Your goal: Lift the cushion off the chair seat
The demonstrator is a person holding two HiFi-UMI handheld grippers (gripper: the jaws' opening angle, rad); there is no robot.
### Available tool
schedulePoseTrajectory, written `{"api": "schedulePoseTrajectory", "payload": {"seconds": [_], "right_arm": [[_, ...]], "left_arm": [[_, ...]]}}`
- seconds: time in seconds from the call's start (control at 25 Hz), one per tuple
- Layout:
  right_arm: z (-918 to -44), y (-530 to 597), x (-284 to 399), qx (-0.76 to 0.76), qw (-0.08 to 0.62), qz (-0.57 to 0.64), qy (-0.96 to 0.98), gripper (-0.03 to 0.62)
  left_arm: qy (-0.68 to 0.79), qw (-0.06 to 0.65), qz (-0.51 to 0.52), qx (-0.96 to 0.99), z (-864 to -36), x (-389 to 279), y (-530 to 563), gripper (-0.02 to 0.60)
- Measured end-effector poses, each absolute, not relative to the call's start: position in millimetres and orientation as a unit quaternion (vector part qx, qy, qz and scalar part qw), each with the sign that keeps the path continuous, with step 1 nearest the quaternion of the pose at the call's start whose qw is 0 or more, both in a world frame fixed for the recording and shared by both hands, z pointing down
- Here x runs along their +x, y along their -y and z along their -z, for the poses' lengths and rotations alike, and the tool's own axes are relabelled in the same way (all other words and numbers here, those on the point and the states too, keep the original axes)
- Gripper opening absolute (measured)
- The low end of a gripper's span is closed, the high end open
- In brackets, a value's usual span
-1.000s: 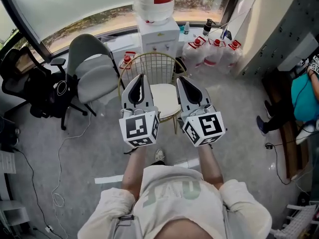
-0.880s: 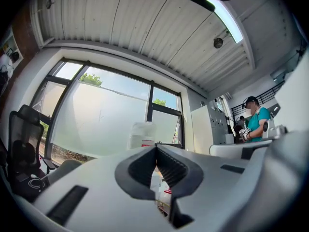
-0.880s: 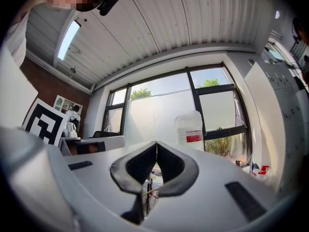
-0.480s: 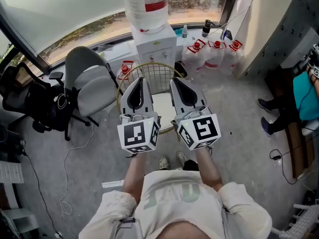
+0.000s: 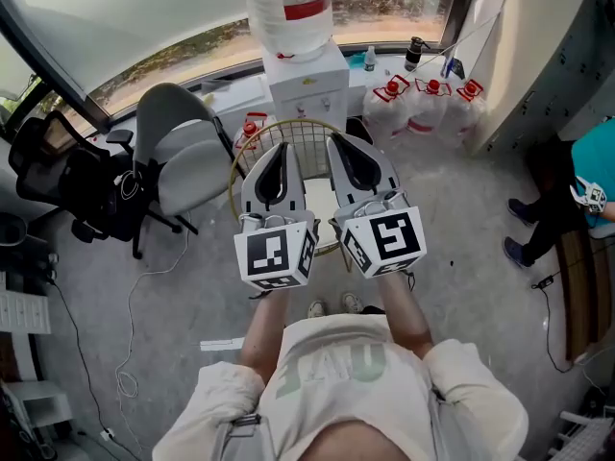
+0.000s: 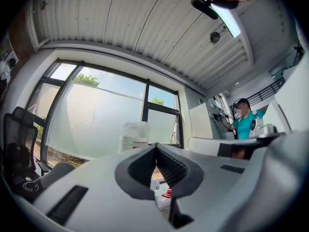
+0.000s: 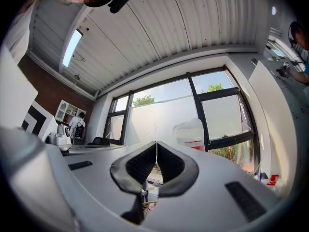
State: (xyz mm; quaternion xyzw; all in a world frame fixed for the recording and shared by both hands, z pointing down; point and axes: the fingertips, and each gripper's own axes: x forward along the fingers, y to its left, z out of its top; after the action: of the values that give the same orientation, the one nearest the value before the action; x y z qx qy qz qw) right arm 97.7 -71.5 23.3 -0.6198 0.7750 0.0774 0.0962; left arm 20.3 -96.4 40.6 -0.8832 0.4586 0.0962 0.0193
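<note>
The cushion (image 5: 319, 209) lies untouched on the chair (image 5: 300, 138) seat at the centre of the head view, with the left gripper (image 5: 282, 146) and right gripper (image 5: 337, 140) above it, both clenched on nothing, so reaching, grasping and lifting all seem left to do.

Daylight comes through the wide dark-framed window with frosted panes (image 5: 173, 36), the brightest area in all three views, its glass washed out almost to white. Below the window, the grey concrete floor (image 5: 461, 286) is evenly lit, with only soft, faint shadows. Above the window a long white ceiling strip light (image 6: 232, 27) glows. Both gripper views bend straight lines and darken to black at the corners. The smooth grey left gripper (image 6: 156, 151) and right gripper (image 7: 156, 146) look slightly soft close to the lens.
</note>
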Motion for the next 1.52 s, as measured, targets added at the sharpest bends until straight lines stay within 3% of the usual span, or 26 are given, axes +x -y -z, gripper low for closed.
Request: {"api": "schedulePoseTrajectory", "payload": {"seconds": [0.32,0.52,0.84,0.96,1.2,1.52], "right_arm": [[-22,84,104,-0.607,0.097,-0.074,-0.786,0.017],[-34,103,99,-0.619,0.051,-0.104,-0.777,0.017],[-151,150,75,-0.583,0.002,-0.041,-0.812,0.017],[-204,158,63,-0.561,-0.022,-0.025,-0.827,0.017],[-323,146,57,-0.530,-0.073,0.050,-0.843,0.017],[-451,118,52,-0.484,-0.119,0.108,-0.860,0.017]], "left_arm": [[-0.476,-0.003,-0.108,-0.873,-45,15,111,0.014],[-0.488,0.008,-0.115,-0.865,-54,3,128,0.014],[-0.517,-0.071,-0.082,-0.849,-174,-22,160,0.015],[-0.513,-0.128,-0.078,-0.845,-243,-30,165,0.020],[-0.494,-0.322,-0.126,-0.798,-394,-33,139,0.128],[-0.487,-0.504,-0.223,-0.677,-564,-32,86,0.223]]}}
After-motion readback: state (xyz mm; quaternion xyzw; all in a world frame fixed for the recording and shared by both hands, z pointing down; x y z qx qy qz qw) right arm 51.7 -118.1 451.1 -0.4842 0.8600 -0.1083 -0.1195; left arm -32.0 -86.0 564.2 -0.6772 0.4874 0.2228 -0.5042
